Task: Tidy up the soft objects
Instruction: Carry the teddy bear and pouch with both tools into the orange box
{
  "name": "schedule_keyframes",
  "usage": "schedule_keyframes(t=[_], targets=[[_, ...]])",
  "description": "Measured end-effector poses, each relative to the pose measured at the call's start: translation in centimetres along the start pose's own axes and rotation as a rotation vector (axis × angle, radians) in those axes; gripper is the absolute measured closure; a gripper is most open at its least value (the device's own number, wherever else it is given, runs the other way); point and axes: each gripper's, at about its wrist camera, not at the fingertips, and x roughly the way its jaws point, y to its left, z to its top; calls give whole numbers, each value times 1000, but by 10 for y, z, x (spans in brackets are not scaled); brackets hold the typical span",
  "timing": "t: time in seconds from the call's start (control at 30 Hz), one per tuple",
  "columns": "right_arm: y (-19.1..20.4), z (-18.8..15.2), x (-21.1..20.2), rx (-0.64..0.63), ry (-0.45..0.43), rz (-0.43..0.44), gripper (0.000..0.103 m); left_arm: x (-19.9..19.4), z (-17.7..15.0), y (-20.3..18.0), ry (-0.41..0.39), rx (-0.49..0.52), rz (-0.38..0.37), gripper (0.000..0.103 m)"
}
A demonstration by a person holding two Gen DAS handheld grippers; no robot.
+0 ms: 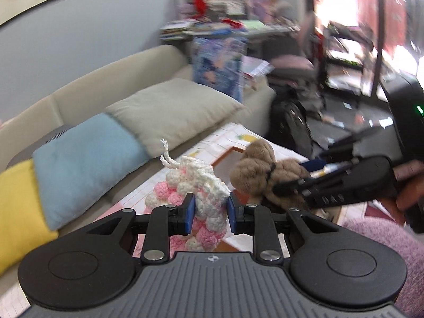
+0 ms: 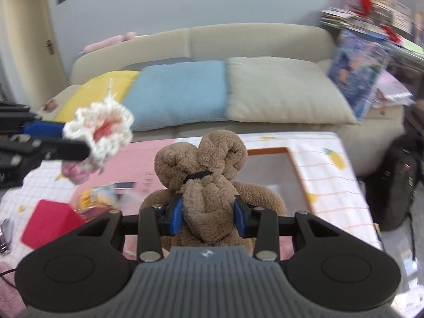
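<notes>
Grip comes first: the left gripper (image 1: 210,213) is clamped on a pink-and-white crochet toy (image 1: 197,198), its blue pads (image 1: 190,213) pressing the yarn from both sides, while the right gripper (image 2: 209,216) is clamped on a brown plush (image 2: 209,185), pads sunk into the pile below the tied ears. Both toys hang clear above the table (image 2: 336,175) and side by side, with the crochet toy to the left of the plush. The step in hand appears to be a carry of both soft items toward a resting place, probably the sofa (image 2: 254,39) beyond the table, though the destination cannot be confirmed. Keep both clamps steady during the carry; soft bodies compress and can creep out of the pads if pressure slackens. Keep the two grippers apart so the toys do not snag, since the loose yarn tail (image 1: 166,156) on the crochet toy could catch on the other gripper. Clear the red box (image 2: 50,225) and the papers lying on the table below. Farther off, a yellow cushion (image 2: 103,90), blue cushion (image 2: 180,92) and beige cushion (image 2: 286,90) line the sofa seat; if the toys go there, lower each toy until it rests before releasing.
</notes>
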Motion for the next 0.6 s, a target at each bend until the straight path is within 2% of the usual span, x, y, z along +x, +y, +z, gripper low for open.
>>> schedule_keyframes(t=[0.13, 0.27, 0.47, 0.6], targets=[[-29, -5, 17, 62, 38, -36, 64, 35, 11, -27, 58, 113, -22, 75], [-40, -12, 45, 61, 84, -74, 64, 67, 6, -45, 115, 192, -41, 75], [-48, -17, 77, -17, 113, -106, 64, 108, 0, -52, 204, 261, -56, 75], [-52, -18, 95, -56, 132, -88, 64, 127, -7, -51, 236, 302, -87, 75]])
